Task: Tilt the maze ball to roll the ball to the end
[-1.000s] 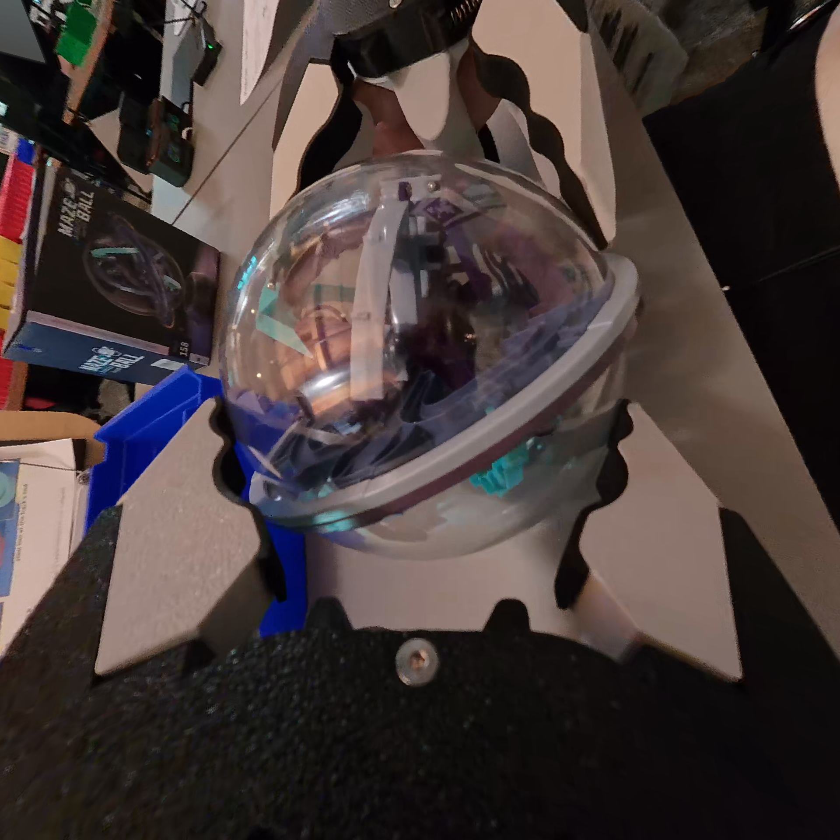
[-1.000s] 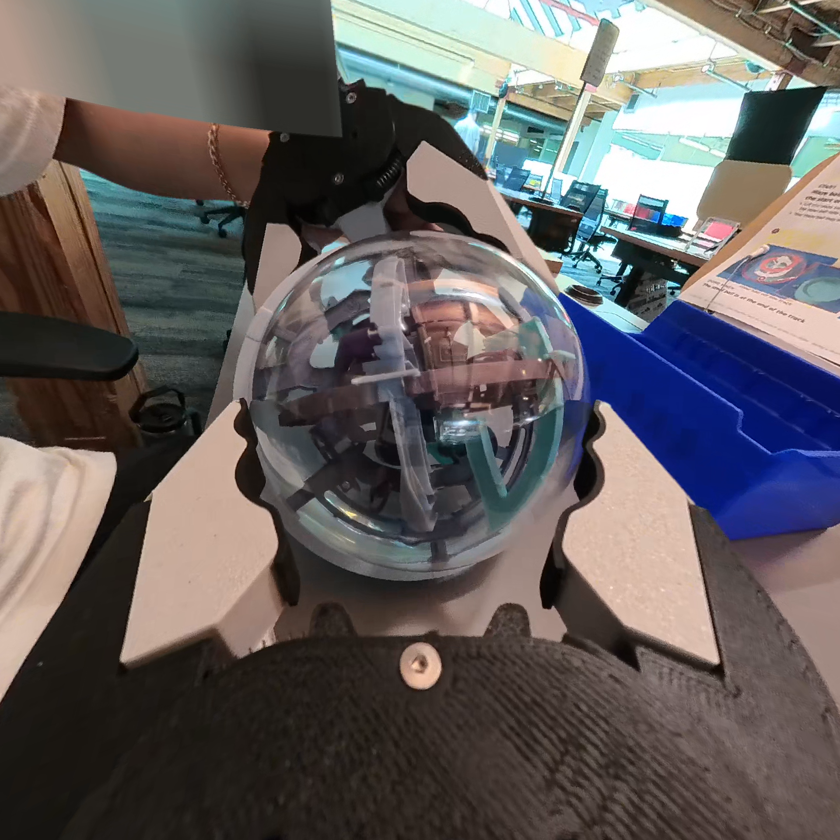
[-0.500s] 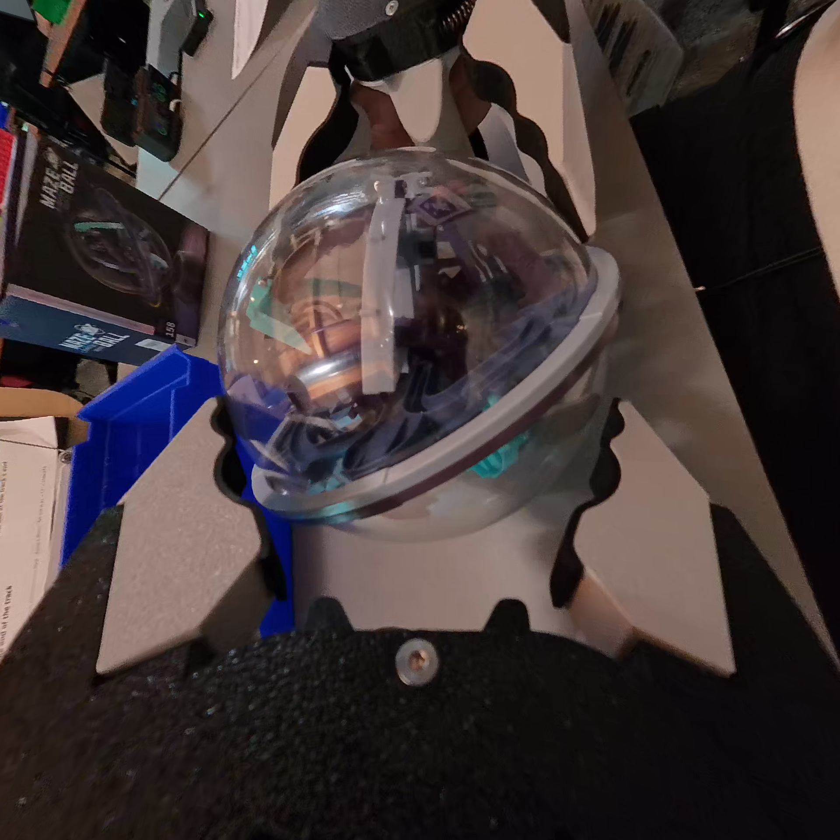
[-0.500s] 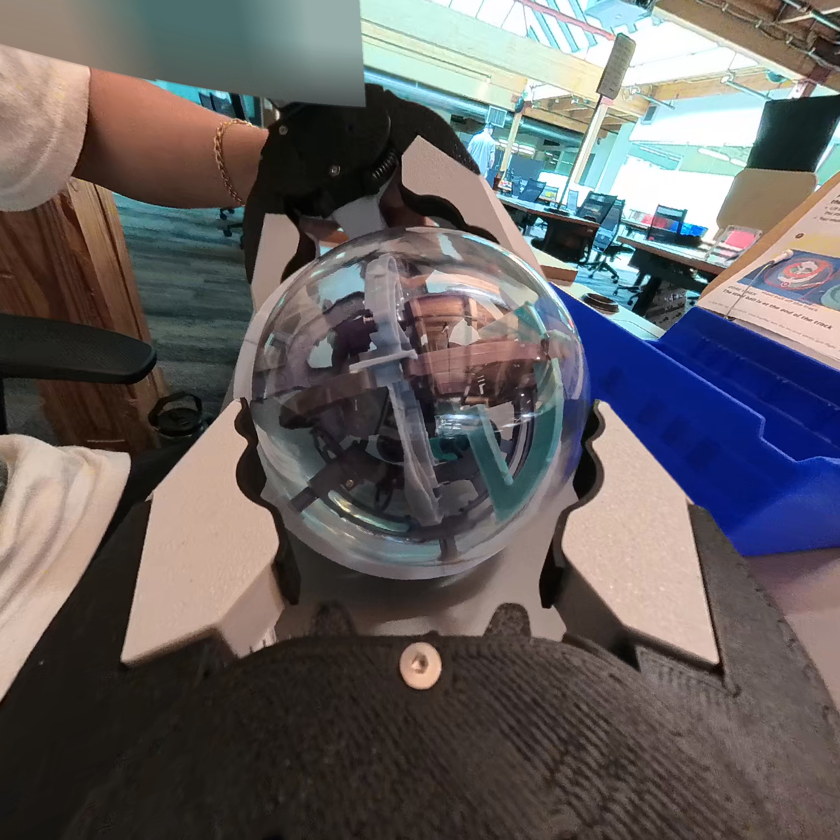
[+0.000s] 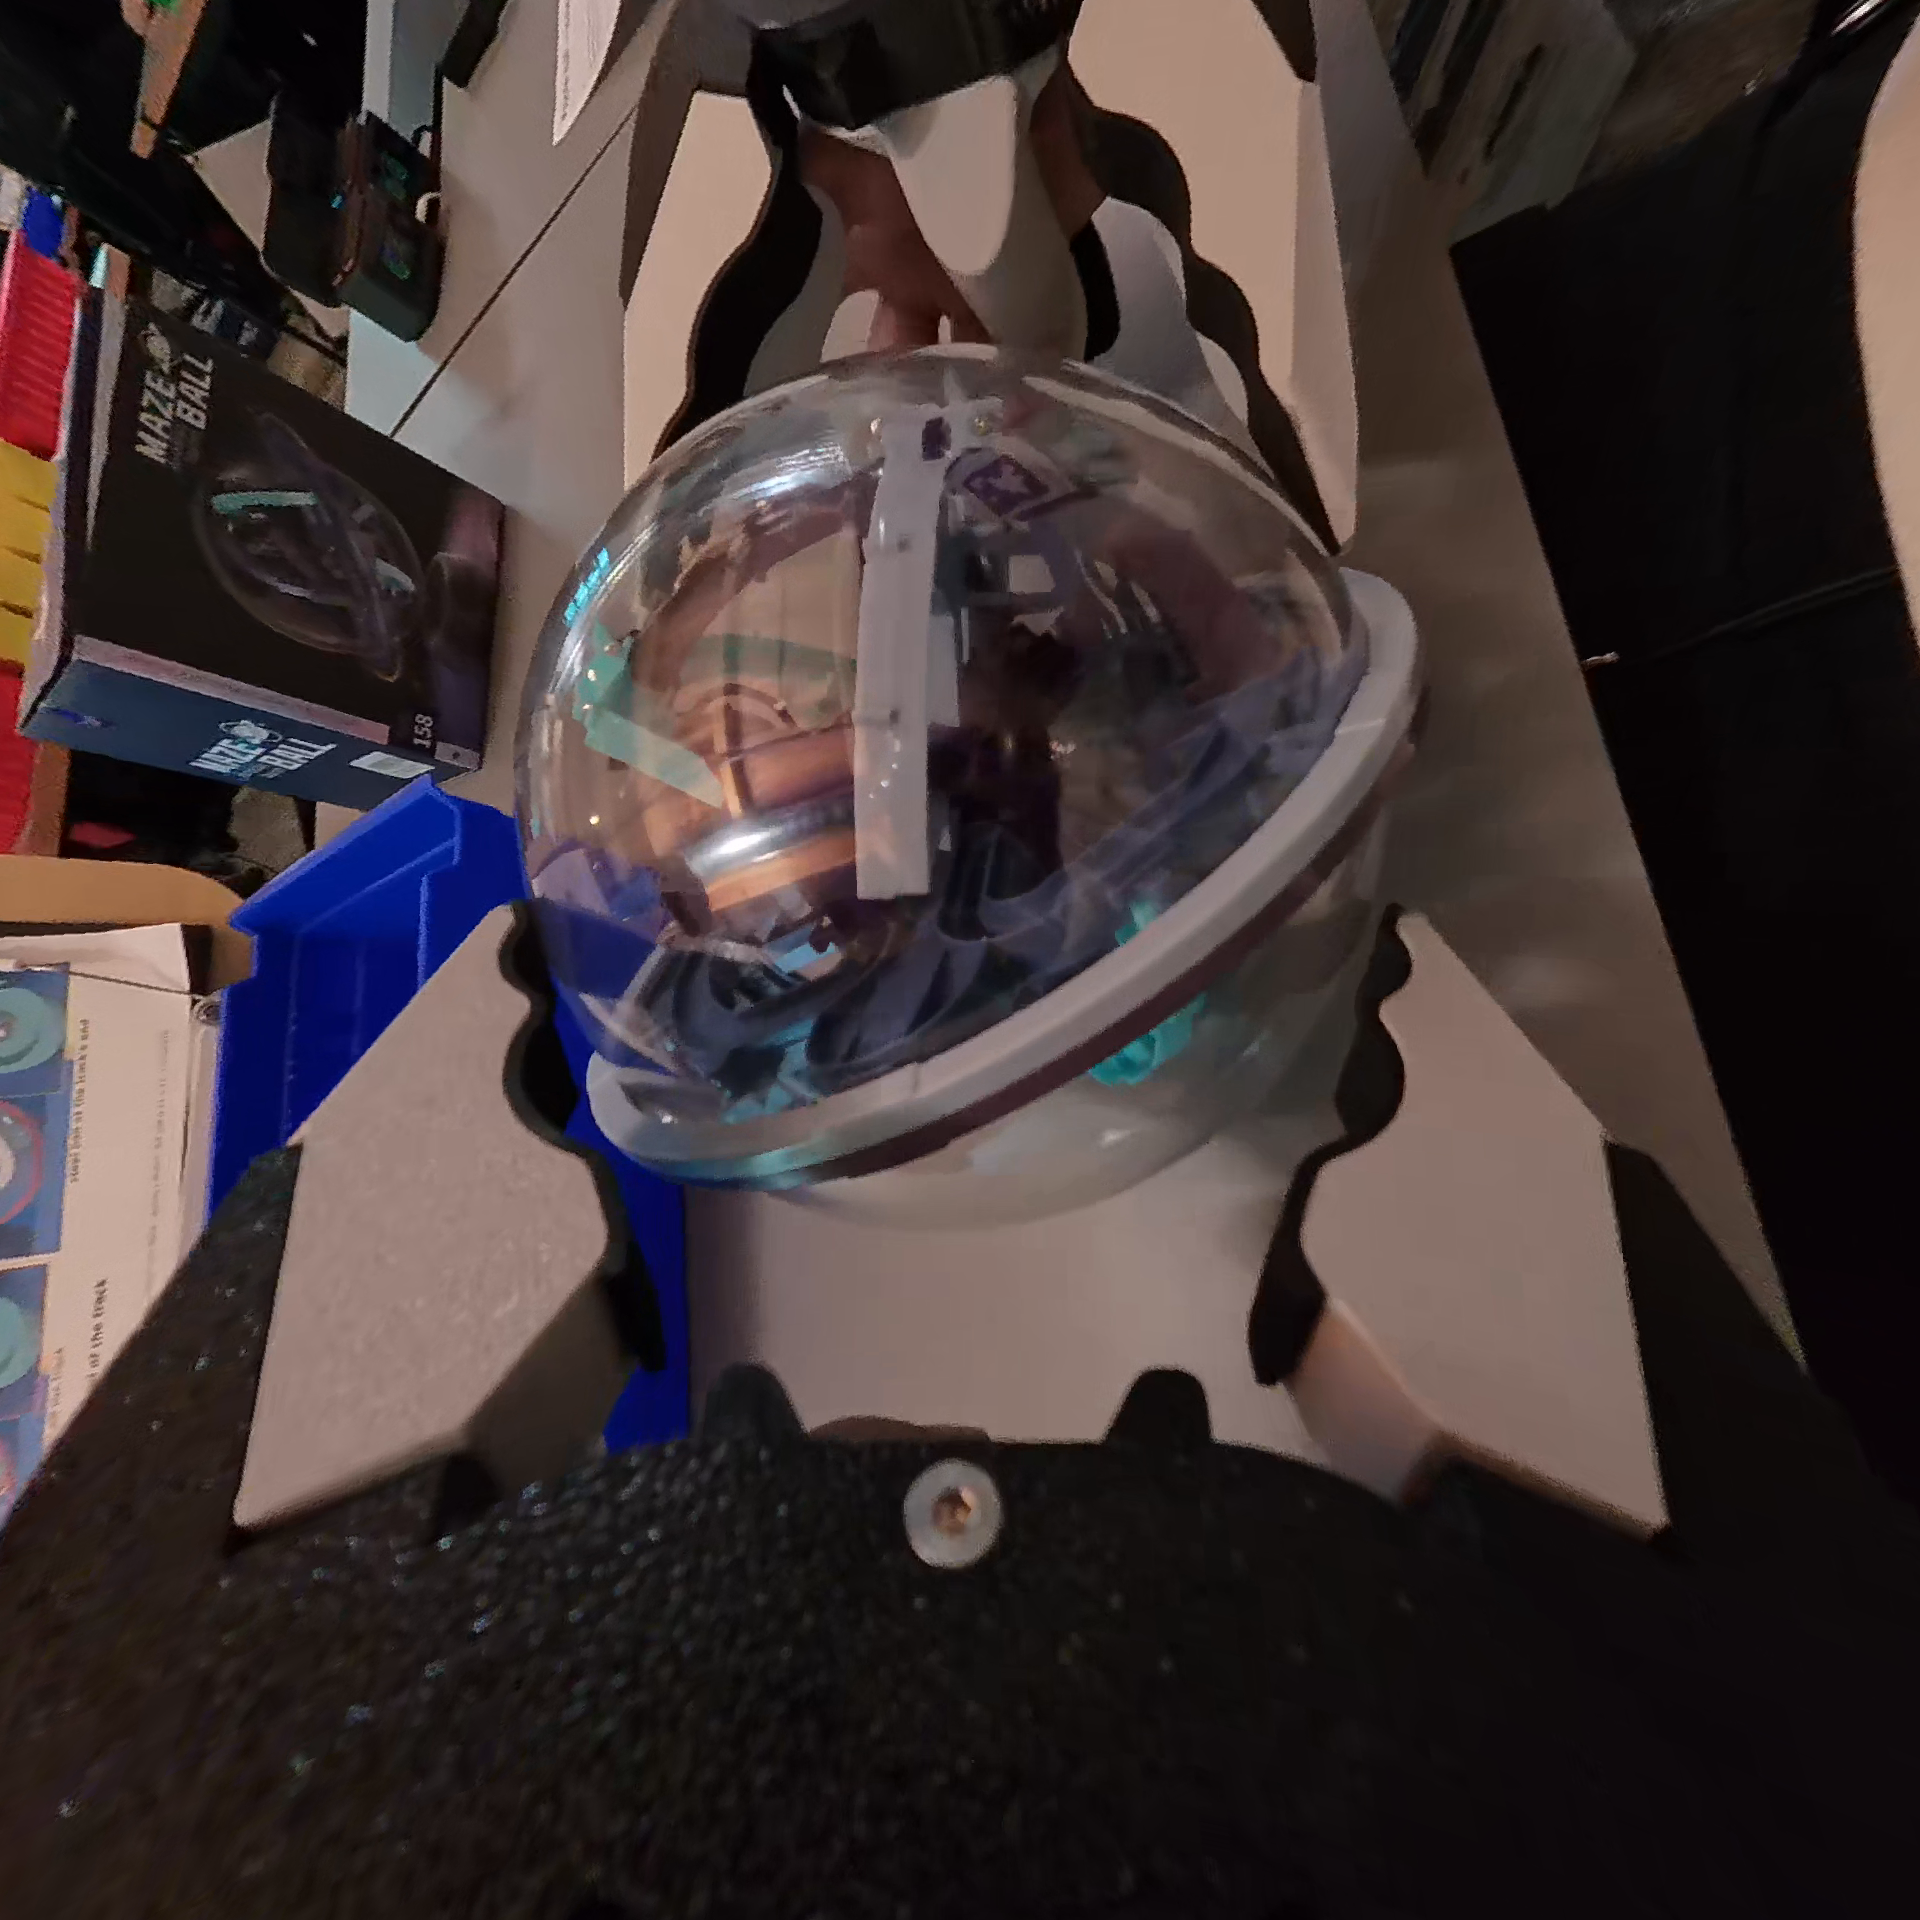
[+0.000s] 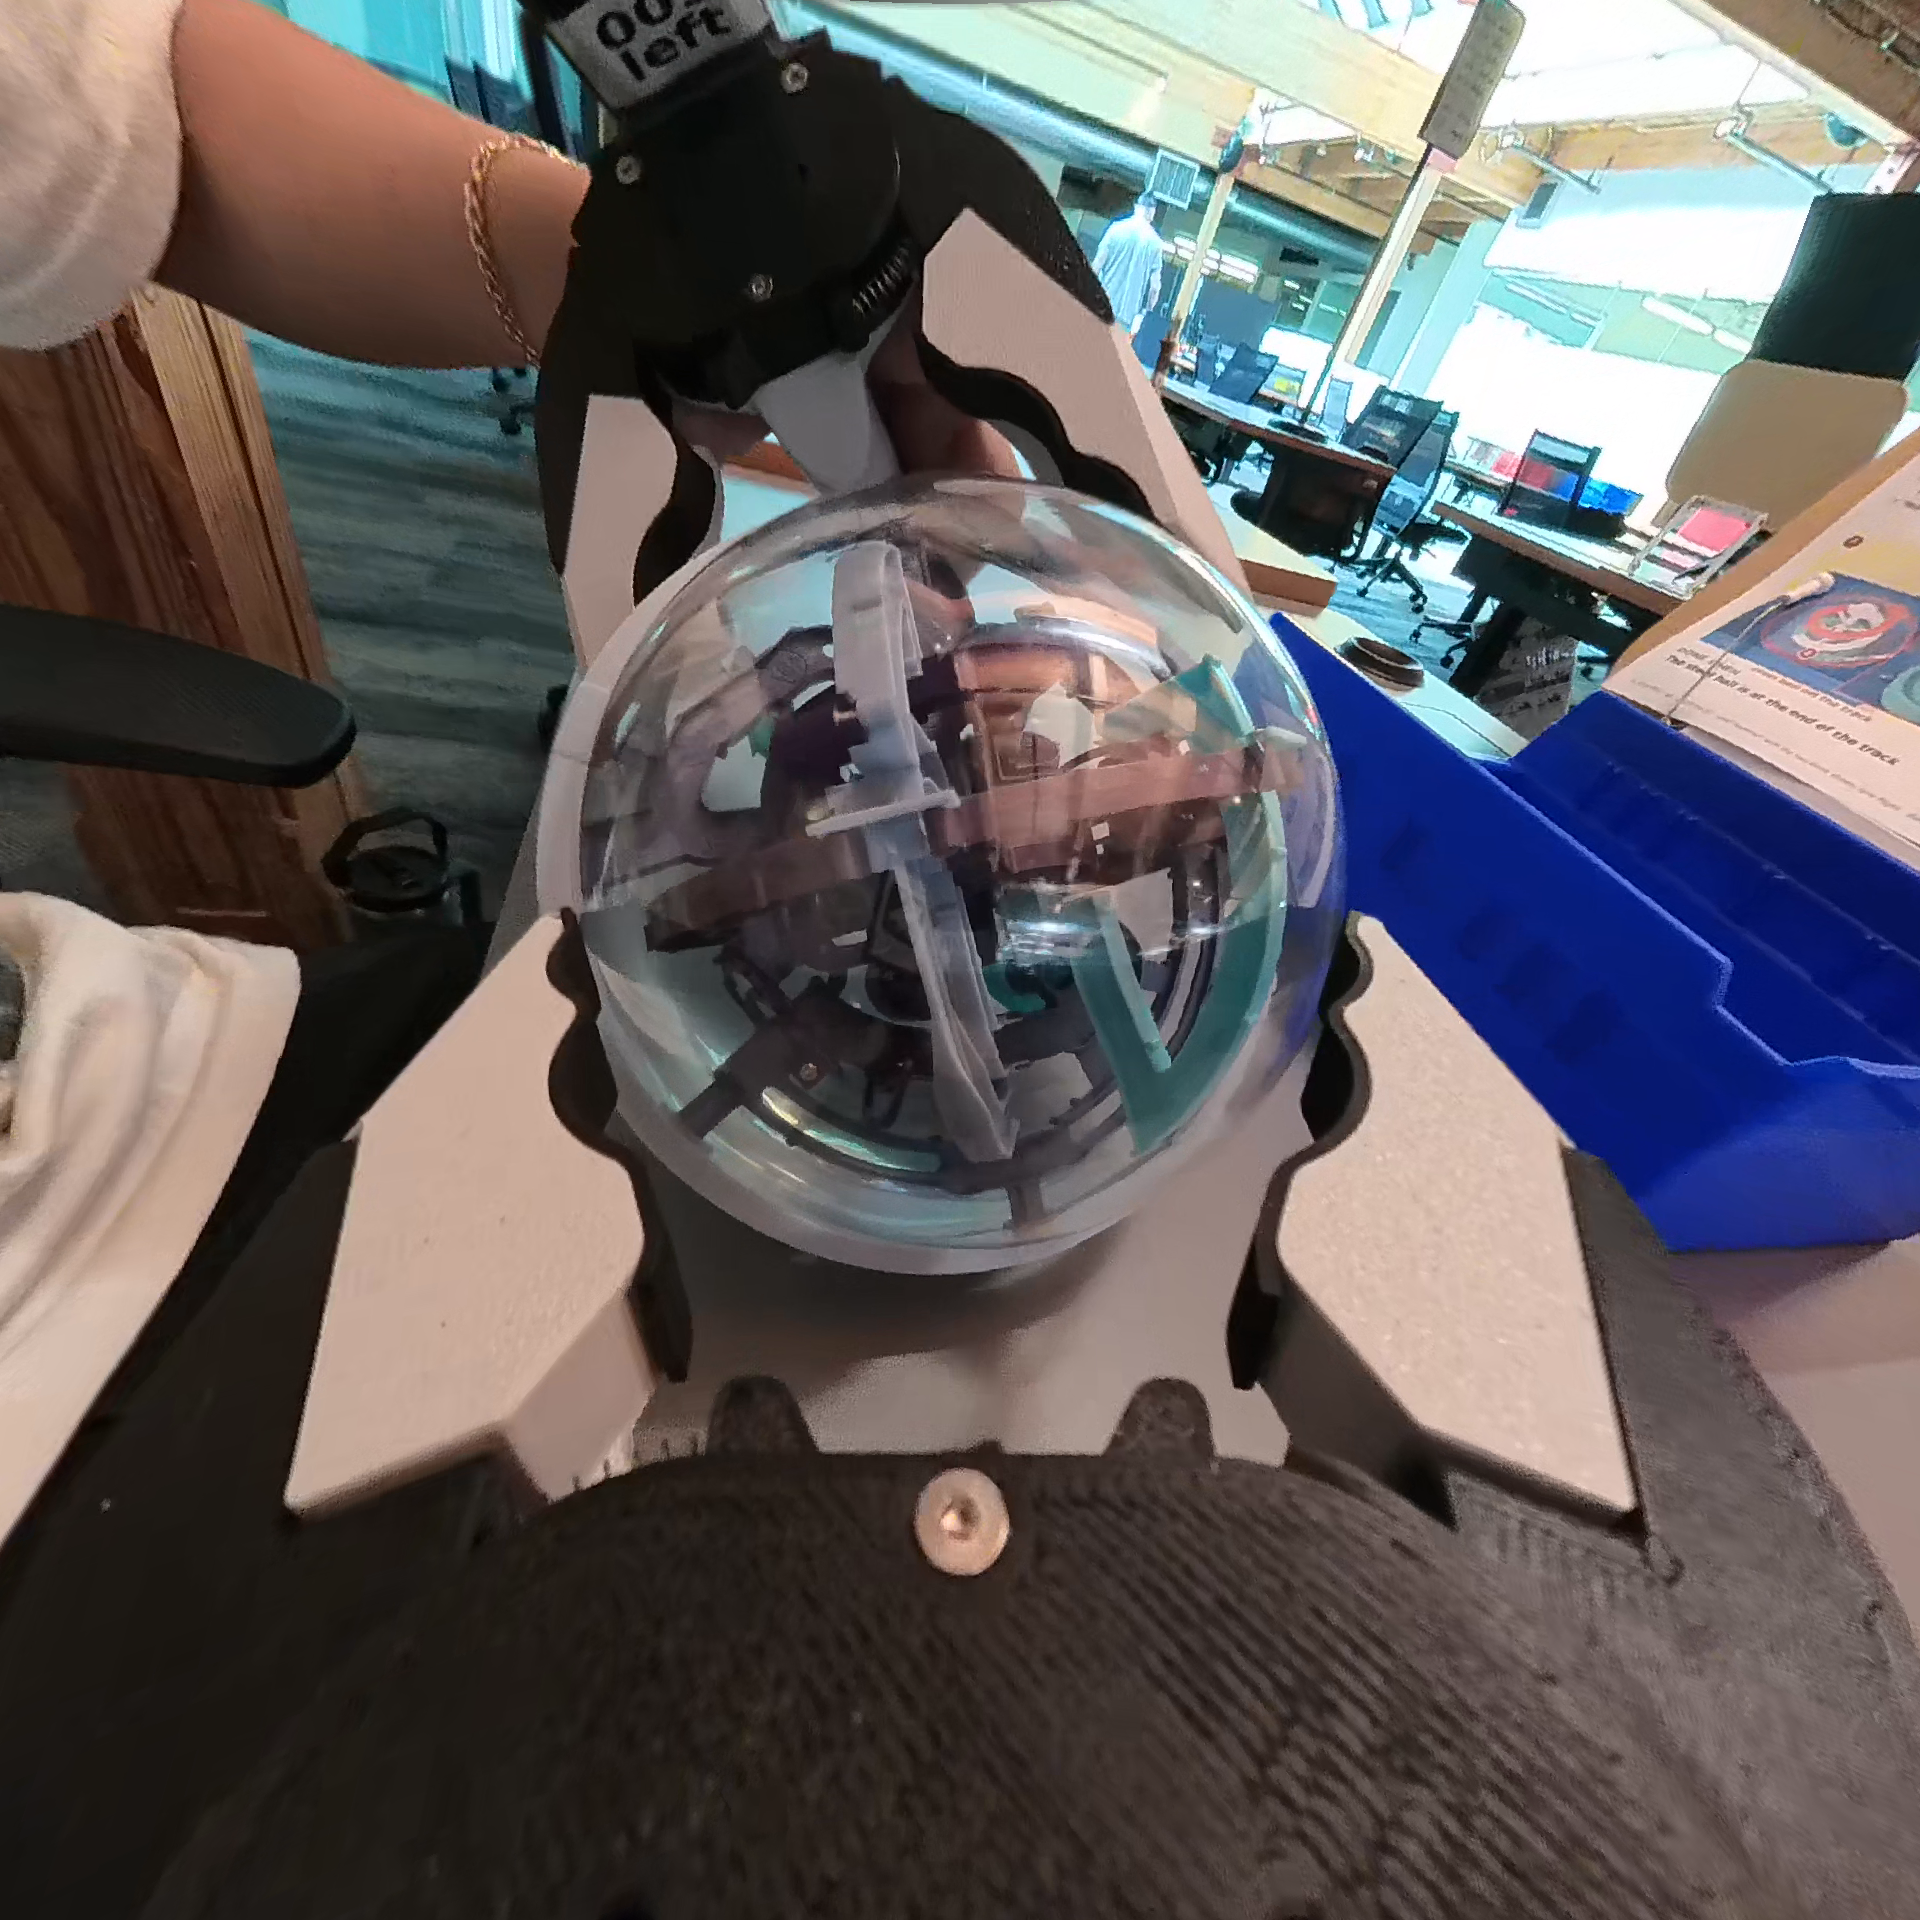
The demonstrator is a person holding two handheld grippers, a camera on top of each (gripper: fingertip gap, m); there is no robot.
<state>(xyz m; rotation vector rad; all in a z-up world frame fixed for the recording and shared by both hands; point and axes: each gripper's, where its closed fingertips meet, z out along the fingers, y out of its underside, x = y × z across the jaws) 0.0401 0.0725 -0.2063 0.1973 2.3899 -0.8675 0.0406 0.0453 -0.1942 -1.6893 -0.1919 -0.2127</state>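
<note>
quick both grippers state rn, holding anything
Left gripper: shut on the maze ball, fingers on both sides.
Right gripper: shut on the maze ball from the opposite side.

Pale table [image 5: 1538, 727], blue bin [image 6: 1662, 997], dark box [image 5: 281, 613]

left wrist view: dim, warm | right wrist view: bright daylight behind maze ball [image 6: 951, 883], glare on dome | wide-angle edge bending
</note>
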